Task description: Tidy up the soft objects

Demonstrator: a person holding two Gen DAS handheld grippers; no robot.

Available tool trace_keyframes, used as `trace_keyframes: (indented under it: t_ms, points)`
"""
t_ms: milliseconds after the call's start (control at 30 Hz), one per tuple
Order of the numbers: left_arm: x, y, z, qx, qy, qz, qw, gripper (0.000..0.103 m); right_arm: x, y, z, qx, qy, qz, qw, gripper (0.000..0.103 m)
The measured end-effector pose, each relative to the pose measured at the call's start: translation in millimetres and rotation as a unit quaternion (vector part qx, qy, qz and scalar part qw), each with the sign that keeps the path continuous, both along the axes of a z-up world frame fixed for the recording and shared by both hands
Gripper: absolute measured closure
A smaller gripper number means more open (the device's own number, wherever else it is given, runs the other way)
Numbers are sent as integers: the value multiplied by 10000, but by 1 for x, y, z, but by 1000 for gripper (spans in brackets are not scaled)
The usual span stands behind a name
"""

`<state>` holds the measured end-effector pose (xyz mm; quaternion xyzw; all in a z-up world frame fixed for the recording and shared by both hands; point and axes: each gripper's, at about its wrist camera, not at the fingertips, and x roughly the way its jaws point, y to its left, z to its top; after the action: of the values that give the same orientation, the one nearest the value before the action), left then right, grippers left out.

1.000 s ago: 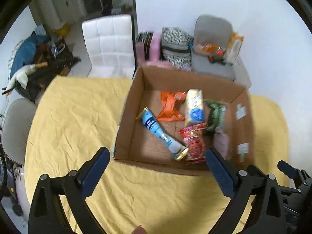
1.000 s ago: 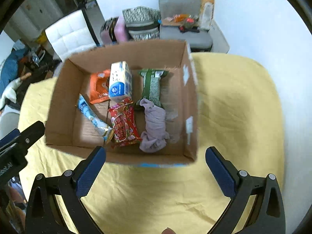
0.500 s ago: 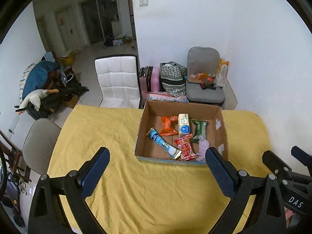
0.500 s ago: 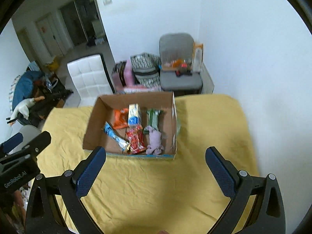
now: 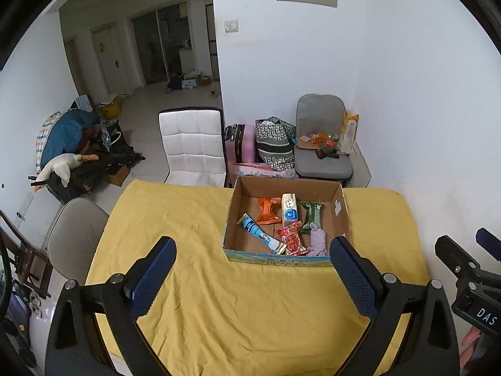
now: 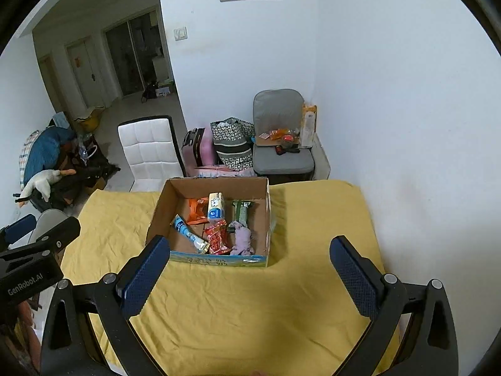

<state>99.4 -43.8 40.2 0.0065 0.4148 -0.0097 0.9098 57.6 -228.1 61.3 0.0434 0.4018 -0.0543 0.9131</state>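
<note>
Left gripper (image 5: 250, 269) and right gripper (image 6: 249, 268) both empty, jaws spread wide

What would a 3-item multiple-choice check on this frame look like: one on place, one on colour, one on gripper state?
1. Where does the purple cloth lie?
A. In the cardboard box, near its front right corner
B. On the yellow tablecloth, outside the box
C. On the grey chair

2. What colour is the snack pack just left of the cloth?
A. Green
B. Red
C. White

3. How do the two grippers stand?
A. Both shut on items
B. Left shut, right open
C. Both open and empty

Answers: 1 A, the cloth sits inside the box walls; 2 B, its wrapper is red; 3 C, the left gripper and right gripper show wide gaps holding nothing.
</note>
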Motion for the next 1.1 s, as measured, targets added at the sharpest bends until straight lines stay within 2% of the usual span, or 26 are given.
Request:
trace_keyframes:
  t_ms: [267,1100]
  points:
    - [-5,0,4,19,-33,26,10000,2,-13,-7,10,5,0,-18,10000,0]
    - [-16,-9,-3,115,-88,87,9999,2,-12,-9,5,55,17,155,9999,0]
